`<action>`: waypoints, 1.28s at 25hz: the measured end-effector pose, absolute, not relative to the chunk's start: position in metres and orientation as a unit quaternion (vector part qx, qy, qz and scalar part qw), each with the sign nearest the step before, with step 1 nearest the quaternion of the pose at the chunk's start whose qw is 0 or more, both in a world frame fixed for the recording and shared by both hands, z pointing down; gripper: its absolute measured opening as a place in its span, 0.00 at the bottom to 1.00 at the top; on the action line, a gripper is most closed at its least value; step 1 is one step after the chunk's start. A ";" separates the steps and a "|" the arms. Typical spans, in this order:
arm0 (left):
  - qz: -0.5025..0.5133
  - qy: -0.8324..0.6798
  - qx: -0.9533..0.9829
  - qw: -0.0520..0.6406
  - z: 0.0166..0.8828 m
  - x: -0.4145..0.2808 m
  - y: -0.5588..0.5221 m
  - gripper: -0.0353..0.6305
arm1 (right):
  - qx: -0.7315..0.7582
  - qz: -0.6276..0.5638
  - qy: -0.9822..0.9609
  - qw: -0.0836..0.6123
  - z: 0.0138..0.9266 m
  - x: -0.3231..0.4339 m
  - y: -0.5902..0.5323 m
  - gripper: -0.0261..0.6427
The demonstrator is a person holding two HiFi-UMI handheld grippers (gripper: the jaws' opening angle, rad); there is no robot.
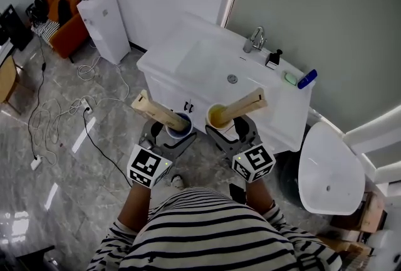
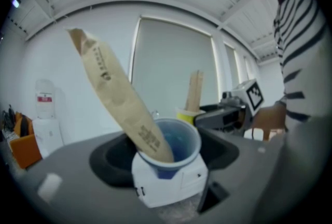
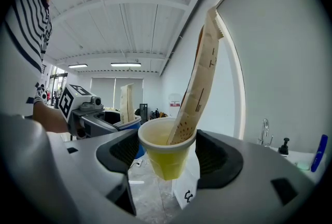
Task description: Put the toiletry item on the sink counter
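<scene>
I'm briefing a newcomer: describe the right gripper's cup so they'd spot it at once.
Before the sink counter, the person holds two grippers side by side. The right gripper grips a yellow cup holding a tan paper sleeve; the left gripper has a blue cup.

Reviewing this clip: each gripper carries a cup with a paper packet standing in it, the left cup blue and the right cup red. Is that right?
Not quite. The cup in the right gripper is a yellow cup, not red, as the right gripper view shows. The rest holds: the left gripper carries a blue cup, and a paper packet stands in each.
</scene>
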State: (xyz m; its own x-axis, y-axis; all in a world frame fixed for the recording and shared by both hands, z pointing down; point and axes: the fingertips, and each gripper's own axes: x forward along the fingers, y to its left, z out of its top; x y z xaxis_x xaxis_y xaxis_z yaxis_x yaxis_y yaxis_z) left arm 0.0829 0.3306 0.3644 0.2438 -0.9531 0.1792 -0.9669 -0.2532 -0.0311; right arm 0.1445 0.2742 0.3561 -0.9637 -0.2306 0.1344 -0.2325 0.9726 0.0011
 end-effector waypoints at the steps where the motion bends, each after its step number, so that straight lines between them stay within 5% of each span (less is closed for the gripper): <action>1: 0.082 -0.607 0.789 0.044 0.366 0.077 0.331 0.61 | 0.119 0.007 -0.991 0.068 0.357 0.139 0.274 0.51; 12: 0.073 -0.583 0.807 0.059 0.385 0.052 0.295 0.61 | 0.135 0.008 -0.987 0.082 0.370 0.107 0.243 0.51; 32: 0.126 -0.527 0.840 0.040 0.384 0.035 0.071 0.61 | 0.155 -0.008 -0.985 0.077 0.371 0.076 0.032 0.51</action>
